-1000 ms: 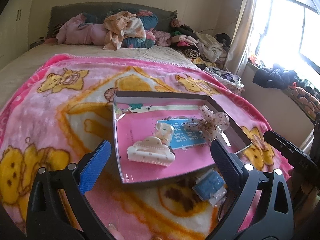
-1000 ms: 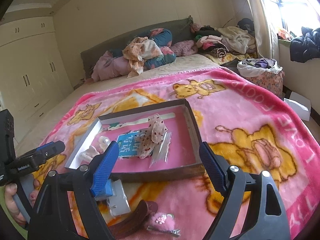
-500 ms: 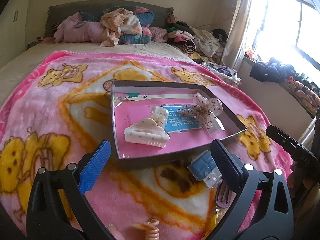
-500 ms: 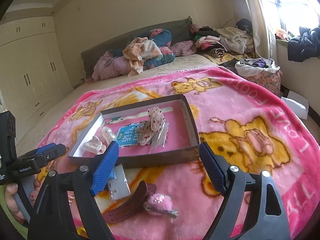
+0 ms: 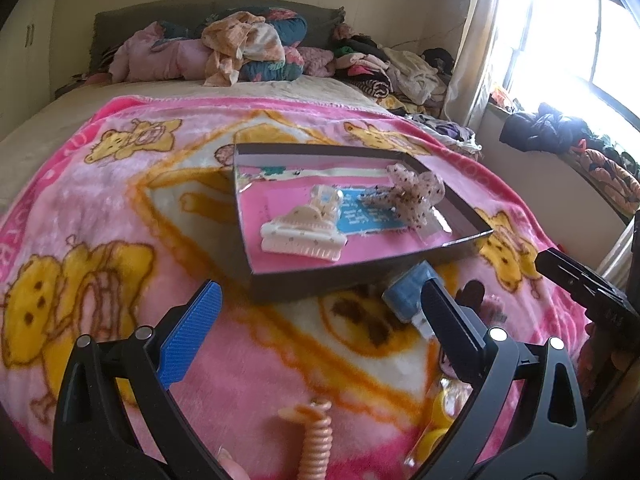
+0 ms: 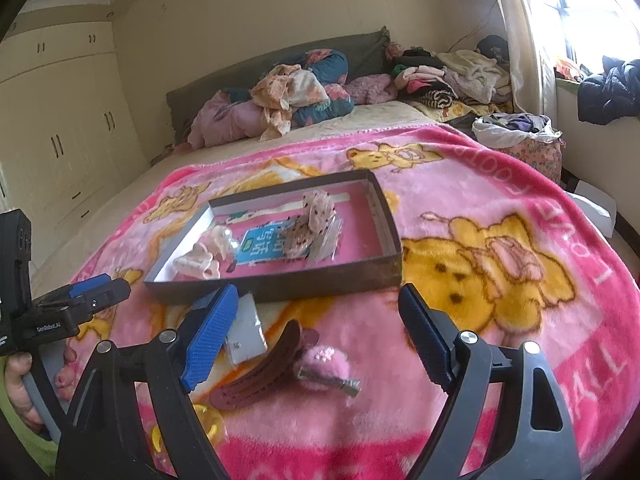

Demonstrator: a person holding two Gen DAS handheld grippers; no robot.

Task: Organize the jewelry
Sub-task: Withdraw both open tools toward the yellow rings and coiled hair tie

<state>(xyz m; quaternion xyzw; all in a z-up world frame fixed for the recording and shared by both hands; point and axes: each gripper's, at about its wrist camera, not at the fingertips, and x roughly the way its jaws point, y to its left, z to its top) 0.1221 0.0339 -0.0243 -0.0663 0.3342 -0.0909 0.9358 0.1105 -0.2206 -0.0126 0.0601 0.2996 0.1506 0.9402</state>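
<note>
A dark shallow box (image 5: pixel 304 280) (image 6: pixel 384 216) with a pink floor lies on the pink bear blanket. In it are a cream claw clip (image 5: pixel 300 236) (image 6: pixel 196 262), a blue card (image 5: pixel 368 216) (image 6: pixel 260 246) and a dotted mesh bow (image 5: pixel 416 196) (image 6: pixel 316 216). On the blanket in front of the box lie a blue packet (image 5: pixel 408 298) (image 6: pixel 244 328), a brown clip (image 6: pixel 256 376), a pink fluffy clip (image 6: pixel 324 368), an orange coil tie (image 5: pixel 316 440) and a yellow item (image 5: pixel 432 436). My left gripper (image 5: pixel 320 336) and right gripper (image 6: pixel 312 336) are open and empty, held back from the box.
Piles of clothes and bedding (image 5: pixel 240 48) lie at the head of the bed. A window (image 5: pixel 580 32) with clothes on its sill is at the right. Wardrobe doors (image 6: pixel 60 140) stand at the left. A laundry bag (image 6: pixel 520 136) sits beside the bed.
Both grippers have pulled back from the box, so more of the loose items in front of it show. Both stay open.
</note>
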